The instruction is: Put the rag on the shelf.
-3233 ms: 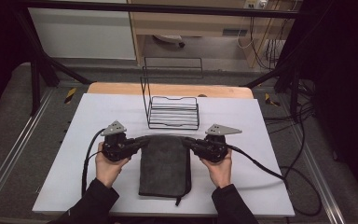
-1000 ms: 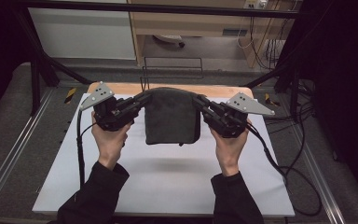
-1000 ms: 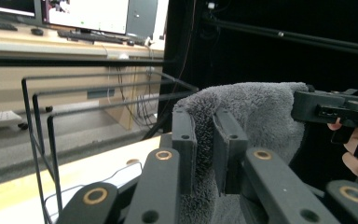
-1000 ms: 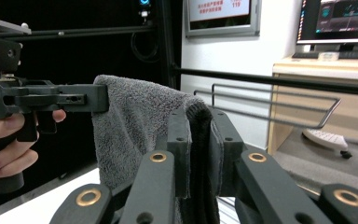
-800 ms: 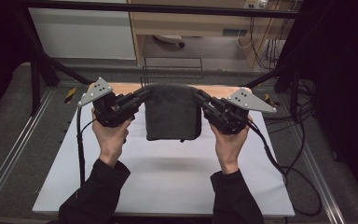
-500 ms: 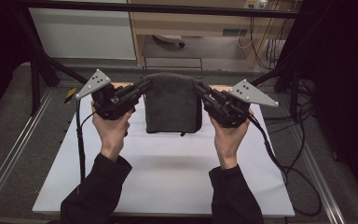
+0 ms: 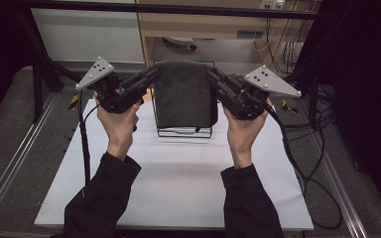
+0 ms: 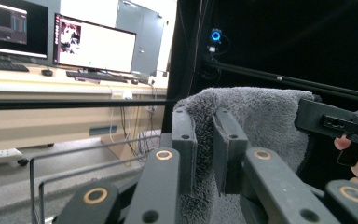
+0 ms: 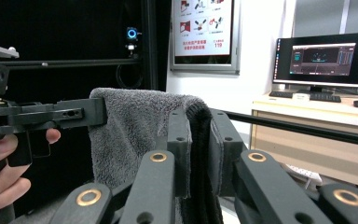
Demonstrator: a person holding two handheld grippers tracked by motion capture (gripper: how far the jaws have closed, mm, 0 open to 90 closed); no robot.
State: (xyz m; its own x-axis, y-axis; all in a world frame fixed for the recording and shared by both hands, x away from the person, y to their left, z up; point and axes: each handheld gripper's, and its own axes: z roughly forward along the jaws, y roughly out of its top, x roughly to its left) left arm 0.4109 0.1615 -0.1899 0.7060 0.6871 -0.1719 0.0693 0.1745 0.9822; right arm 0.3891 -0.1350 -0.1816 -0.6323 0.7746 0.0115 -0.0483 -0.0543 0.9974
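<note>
The dark grey fluffy towel (image 7: 185, 94) hangs in the air above the black wire rack (image 7: 184, 131) on the white desk (image 7: 178, 173), its top corners pinched by the left hand-held gripper (image 7: 151, 74) and the right hand-held gripper (image 7: 213, 75).

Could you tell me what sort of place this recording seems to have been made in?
Probably a lab or office set up for recording: a white table framed by black rails, computer monitors on a desk behind, and a camera mounted on the frame.
</note>
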